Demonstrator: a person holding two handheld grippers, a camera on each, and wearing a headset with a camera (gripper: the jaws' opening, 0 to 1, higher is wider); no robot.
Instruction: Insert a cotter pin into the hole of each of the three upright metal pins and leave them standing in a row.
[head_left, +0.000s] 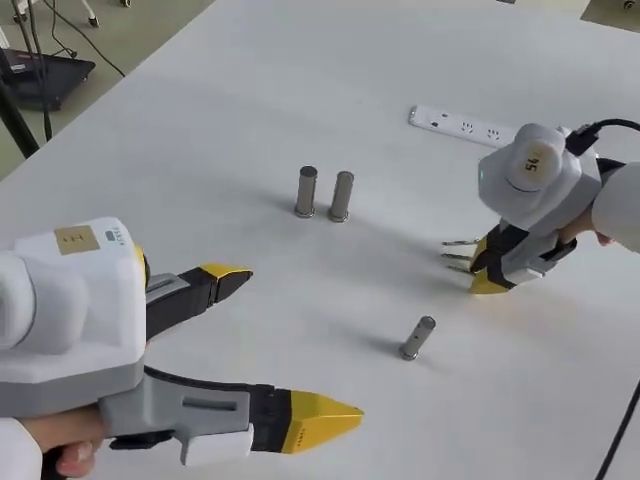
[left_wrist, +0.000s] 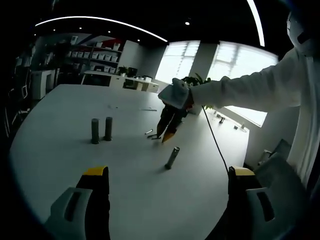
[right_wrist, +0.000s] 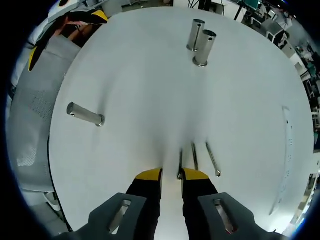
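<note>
While the left tool (head_left: 295, 341) gapes wide, the right tool (right_wrist: 172, 174) narrowly straddles one cotter pin (right_wrist: 180, 160), ungripped.

A wide white counter (head_left: 300, 80) stands on a pale greenish floor (head_left: 140, 30). Tall windows (left_wrist: 235, 60) with blinds let in bright daylight, and a plant (left_wrist: 197, 80) stands by them. A light strip (left_wrist: 100, 20) runs along the dark ceiling. Shelves (left_wrist: 92, 52) line the far wall, above a long desk (left_wrist: 115, 80).

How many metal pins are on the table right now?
3. The first pin and second pin stand side by side; the third pin sits apart, nearer the person.
</note>
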